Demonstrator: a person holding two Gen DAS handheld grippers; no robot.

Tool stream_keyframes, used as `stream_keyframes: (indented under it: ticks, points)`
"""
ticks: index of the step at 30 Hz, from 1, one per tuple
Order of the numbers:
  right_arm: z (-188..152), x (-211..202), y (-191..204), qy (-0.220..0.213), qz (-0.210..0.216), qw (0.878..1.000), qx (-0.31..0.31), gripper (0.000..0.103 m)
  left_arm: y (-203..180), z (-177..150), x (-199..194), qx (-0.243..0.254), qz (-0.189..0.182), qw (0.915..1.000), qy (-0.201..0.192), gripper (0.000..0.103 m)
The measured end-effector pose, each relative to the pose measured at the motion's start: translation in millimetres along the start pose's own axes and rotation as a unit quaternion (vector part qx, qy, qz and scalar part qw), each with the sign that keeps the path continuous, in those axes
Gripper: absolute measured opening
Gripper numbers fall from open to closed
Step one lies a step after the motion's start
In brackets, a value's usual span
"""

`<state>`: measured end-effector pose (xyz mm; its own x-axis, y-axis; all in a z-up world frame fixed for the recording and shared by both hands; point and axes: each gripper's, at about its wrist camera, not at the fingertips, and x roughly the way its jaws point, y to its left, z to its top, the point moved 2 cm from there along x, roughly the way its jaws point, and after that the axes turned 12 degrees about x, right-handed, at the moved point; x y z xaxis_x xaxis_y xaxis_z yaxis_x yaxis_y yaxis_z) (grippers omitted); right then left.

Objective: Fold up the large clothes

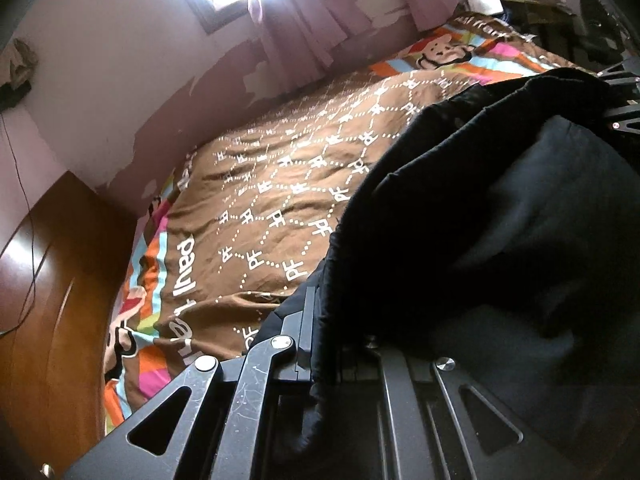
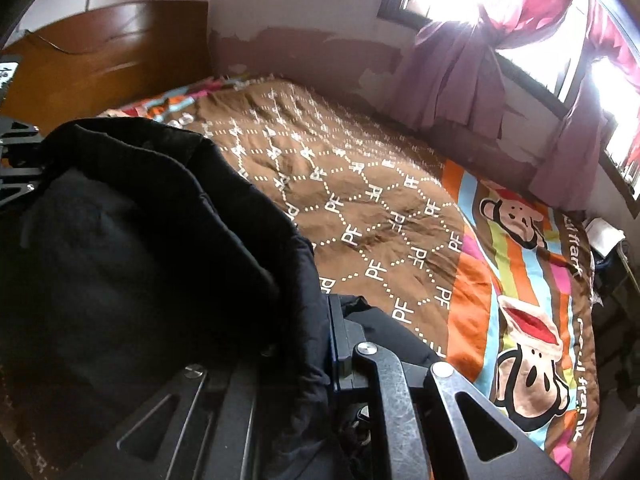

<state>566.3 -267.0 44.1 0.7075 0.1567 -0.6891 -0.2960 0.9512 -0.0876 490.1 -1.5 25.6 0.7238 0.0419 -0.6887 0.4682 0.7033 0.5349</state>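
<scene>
Black garment [image 1: 500, 200] hangs above the brown bedspread [image 1: 280, 184], clamped in both left gripper [image 1: 324, 360] and right gripper [image 2: 324, 344].

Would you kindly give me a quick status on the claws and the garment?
Left claw shut on black garment. Right claw shut on it too. Garment bunched between both, above the bedspread. Nothing in the way.
</scene>
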Motion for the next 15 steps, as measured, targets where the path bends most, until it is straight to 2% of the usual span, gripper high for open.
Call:
stream_keyframes:
  ticks: [5,9,15]
  points:
    - [1.2,26.5,7.6,0.018,-0.017,0.999,-0.021,0.009,3.9,-3.1,16.8,-0.017,-0.014,0.9997,0.011,0.005]
    - [0.6,39.3,8.5,0.015,-0.023,0.999,-0.042,0.01,7.1,-1.7,24.7,-0.03,-0.028,0.9991,0.01,0.006]
    - [-8.4,44.4,-1.9,-0.001,-0.009,1.0,-0.007,0.012,7.0,-0.1,25.3,-0.047,-0.044,0.9979,0.0,0.009]
